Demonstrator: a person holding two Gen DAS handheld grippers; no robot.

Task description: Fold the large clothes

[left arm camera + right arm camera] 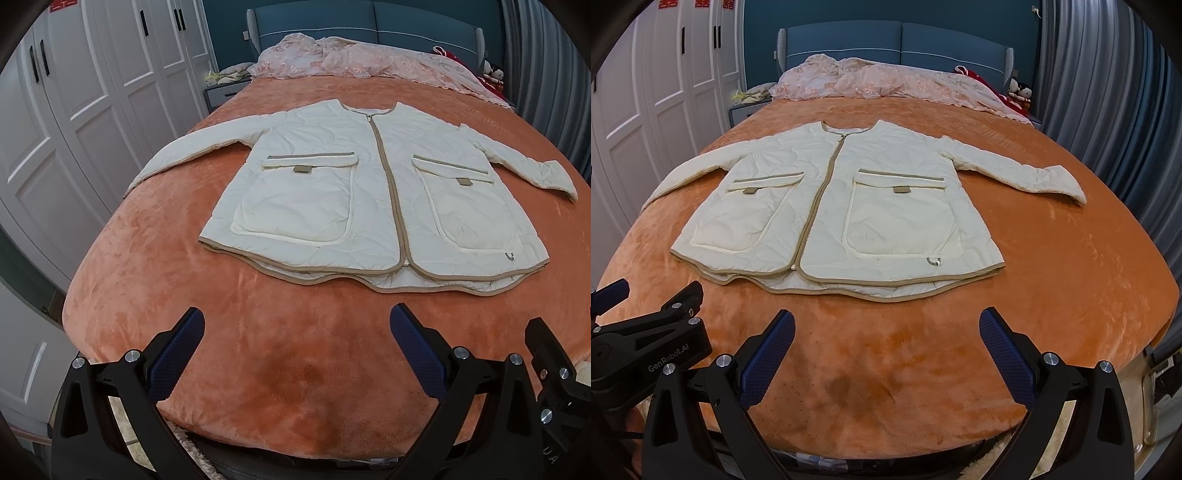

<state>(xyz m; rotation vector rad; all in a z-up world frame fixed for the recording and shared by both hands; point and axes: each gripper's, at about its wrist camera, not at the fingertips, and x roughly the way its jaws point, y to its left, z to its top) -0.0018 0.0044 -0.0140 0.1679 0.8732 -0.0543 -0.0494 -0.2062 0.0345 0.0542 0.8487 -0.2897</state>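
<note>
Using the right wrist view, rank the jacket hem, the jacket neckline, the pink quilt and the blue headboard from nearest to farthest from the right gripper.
From the right gripper:
1. Jacket hem, just ahead.
2. Jacket neckline, mid-bed.
3. Pink quilt, bunched at the bed's far end.
4. Blue headboard, behind the quilt.

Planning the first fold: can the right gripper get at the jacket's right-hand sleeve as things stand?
Probably yes. The right gripper is open and empty, and the sleeve lies flat on the orange blanket with nothing between.

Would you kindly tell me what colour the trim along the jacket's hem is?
Tan, against the cream quilted jacket; the hem trim shows best in the right wrist view.
</note>
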